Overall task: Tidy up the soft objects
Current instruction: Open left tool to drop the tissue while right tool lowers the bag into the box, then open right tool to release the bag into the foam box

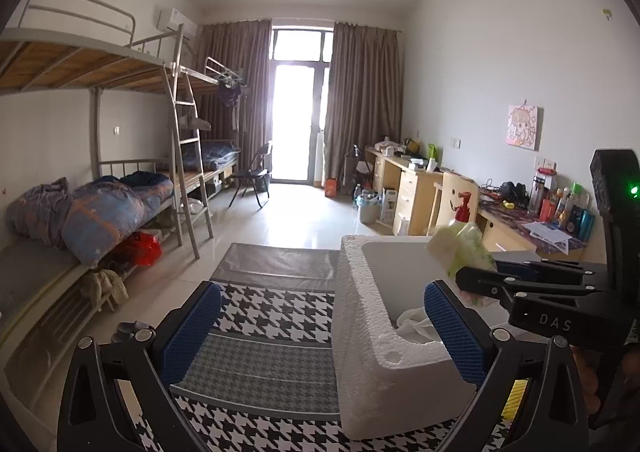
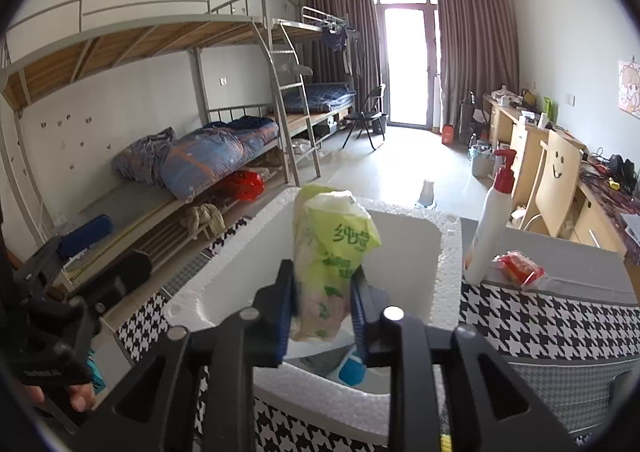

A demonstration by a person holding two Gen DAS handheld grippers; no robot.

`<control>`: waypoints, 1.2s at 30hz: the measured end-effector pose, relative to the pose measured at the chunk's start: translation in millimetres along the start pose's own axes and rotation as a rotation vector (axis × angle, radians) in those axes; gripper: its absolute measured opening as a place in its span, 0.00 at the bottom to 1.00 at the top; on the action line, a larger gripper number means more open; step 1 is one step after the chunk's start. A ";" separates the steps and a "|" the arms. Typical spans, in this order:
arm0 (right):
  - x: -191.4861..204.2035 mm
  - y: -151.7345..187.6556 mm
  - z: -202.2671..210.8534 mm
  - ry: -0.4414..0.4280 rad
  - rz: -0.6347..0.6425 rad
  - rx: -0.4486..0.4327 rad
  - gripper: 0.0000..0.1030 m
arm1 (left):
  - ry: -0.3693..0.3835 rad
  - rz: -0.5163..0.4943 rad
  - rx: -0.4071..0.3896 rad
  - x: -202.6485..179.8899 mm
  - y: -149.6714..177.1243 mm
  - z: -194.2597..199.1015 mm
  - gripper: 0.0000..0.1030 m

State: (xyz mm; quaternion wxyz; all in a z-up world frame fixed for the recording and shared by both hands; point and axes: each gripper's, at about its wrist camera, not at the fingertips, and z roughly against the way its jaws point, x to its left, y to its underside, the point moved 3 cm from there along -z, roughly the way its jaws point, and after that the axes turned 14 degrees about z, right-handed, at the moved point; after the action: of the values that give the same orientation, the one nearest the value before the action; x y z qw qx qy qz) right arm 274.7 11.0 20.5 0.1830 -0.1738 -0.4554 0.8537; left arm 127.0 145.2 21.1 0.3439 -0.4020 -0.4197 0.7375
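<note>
Right gripper point(image 2: 323, 306) pinches a soft green-and-white plastic tissue pack point(image 2: 330, 252) above the white foam box point(image 2: 448, 248), jaws narrow on it; left gripper point(image 1: 320, 328) gapes wide, empty, beside the box's near wall. Risk: the slack wrapper may slip from the pads, or the pack snags the rim and tips out; the light box may also shift if nudged. Desk wears a houndstooth cloth point(image 2: 552, 316); white pump bottle point(image 2: 490, 220) near; dorm room, bunk beds point(image 2: 224, 148), curtained door.

Left gripper point(image 1: 322, 332) low centre of its view, jaws wide apart, right gripper point(image 2: 324, 316) lower centre, blue pads pressing a held pack
</note>
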 end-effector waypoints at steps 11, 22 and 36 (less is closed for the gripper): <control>-4.9 2.2 0.2 -0.003 -0.024 0.000 0.66 | 0.006 0.012 -0.010 5.2 -0.3 4.8 0.99; -7.8 2.2 22.3 0.009 -0.038 -0.059 0.80 | 0.027 0.001 -0.004 -3.5 3.9 12.4 0.99; -27.7 21.2 49.8 0.029 -0.090 -0.124 0.90 | 0.056 -0.013 0.000 -19.6 7.9 16.4 0.99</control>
State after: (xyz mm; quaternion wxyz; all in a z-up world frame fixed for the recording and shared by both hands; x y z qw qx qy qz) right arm 272.4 -48.6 32.4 0.2169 -0.1764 -0.5122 0.8121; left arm 119.9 119.8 25.3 0.3603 -0.4198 -0.4123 0.7238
